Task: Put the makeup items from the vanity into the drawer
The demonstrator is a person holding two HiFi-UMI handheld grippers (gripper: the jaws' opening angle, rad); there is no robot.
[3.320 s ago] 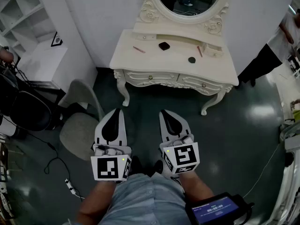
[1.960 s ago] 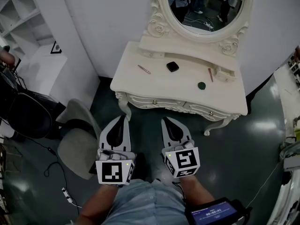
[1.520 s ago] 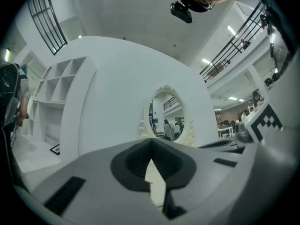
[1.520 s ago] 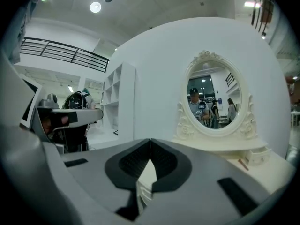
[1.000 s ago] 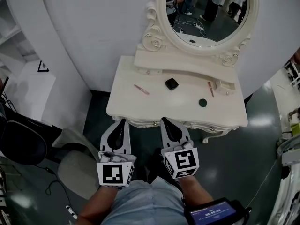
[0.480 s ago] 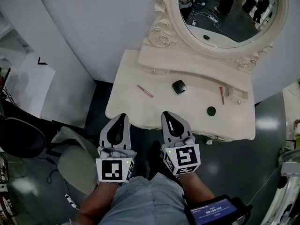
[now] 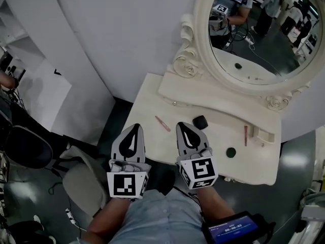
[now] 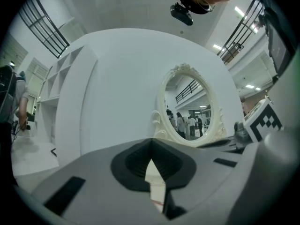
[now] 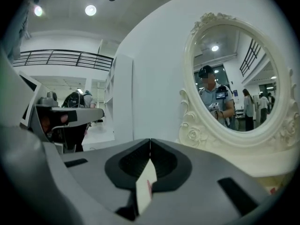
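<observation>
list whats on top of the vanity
A pink pencil, a black compact, a dark round item and a red stick lie on the vanity top. The left gripper and right gripper hide part of its front.

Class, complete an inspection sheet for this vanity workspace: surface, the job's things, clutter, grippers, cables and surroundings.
Surface: cream vanity top, mostly bare.
Job's things: pink stick, black compact, dark round item and red stick, all lying on the top.
Clutter: nothing seen.
Grippers: left gripper and right gripper both shut, nothing between the fingers, near the vanity's front.
Cables: floor cable beside the grey chair.
Surroundings: oval mirror, white wall, dark floor.
</observation>
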